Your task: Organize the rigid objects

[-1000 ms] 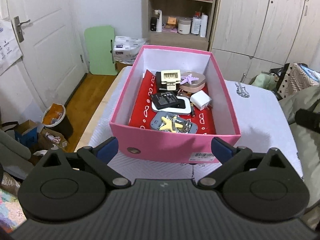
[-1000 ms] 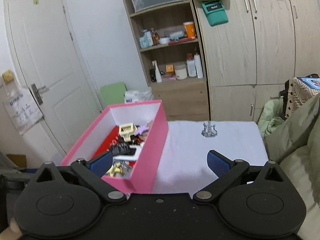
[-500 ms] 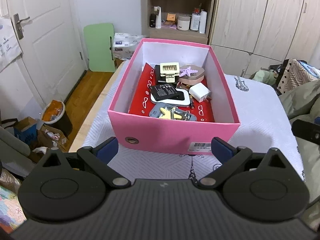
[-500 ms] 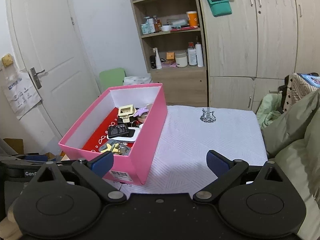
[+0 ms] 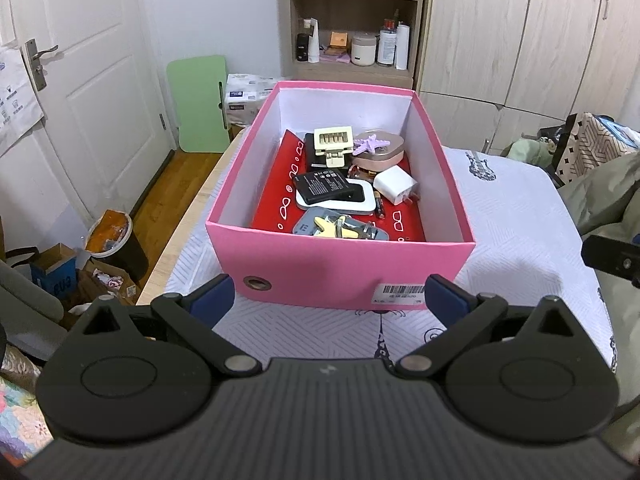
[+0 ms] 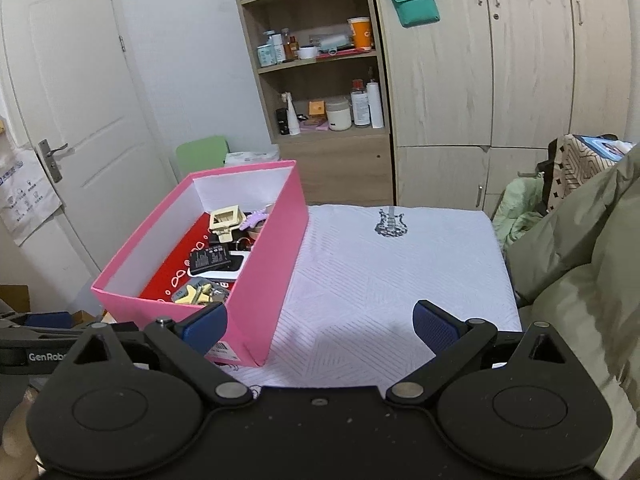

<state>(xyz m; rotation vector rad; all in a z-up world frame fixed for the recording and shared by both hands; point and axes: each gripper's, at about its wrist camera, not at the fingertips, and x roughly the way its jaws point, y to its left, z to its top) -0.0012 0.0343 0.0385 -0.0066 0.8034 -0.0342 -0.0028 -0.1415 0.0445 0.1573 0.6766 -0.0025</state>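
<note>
Sitting on the white cloth [image 5: 520,216] of the desk, the pink box [image 5: 340,272] holds the rigid things on its red liner [image 5: 276,196]: a cream clip [image 5: 333,142] at the back, a lilac starfish [image 5: 371,145] on a rose case [image 5: 384,154] just beside it, a black battery [image 5: 326,184] lying on a white device [image 5: 344,204], a white charger [image 5: 394,186] to the right, and a yellow starfish [image 5: 334,230] on a grey plate [image 5: 344,232] near the front wall. My left hand-held gripper [image 5: 327,300] hangs just in front of the box's front wall, its blue fingers [image 5: 210,298] spread wide and holding nothing. My right hand-held gripper [image 6: 319,324] is over the cloth at the box's right front corner, also wide and empty; its left finger overlaps the box [image 6: 264,264] in that view. Behind stand a shelf [image 5: 352,16], wardrobe doors [image 5: 520,32] and a white door [image 5: 80,80].
</note>
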